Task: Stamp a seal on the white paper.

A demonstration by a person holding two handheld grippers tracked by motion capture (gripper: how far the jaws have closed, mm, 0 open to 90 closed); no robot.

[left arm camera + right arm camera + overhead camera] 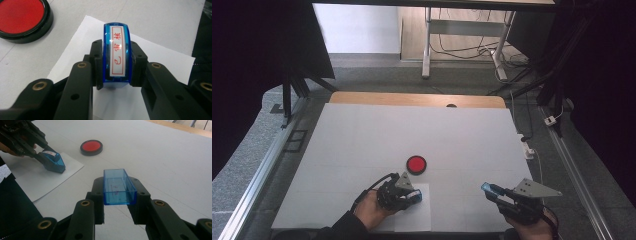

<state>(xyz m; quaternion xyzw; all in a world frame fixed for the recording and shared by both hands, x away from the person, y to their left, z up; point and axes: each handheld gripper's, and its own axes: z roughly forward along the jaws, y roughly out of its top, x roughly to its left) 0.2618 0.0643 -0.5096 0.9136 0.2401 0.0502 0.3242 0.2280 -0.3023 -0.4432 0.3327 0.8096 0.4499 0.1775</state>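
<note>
left gripper (pixel 412 196) clenched on blue stamp (pixel 116 56), jaws squeezing both sides, white label with red characters facing up. stamp base sits down on white paper sheet (pixel 414 217) at near edge of white table (pixel 362 140), stamp tilted in right gripper view. right gripper (pixel 490 192) grasps clear blue stamp cap (pixel 118 186), open side up, held above the table, well apart from stamp. red ink pad (pixel 416 164) in black round case, lid off, just beyond the paper, between the two grippers but nearer the left.
</note>
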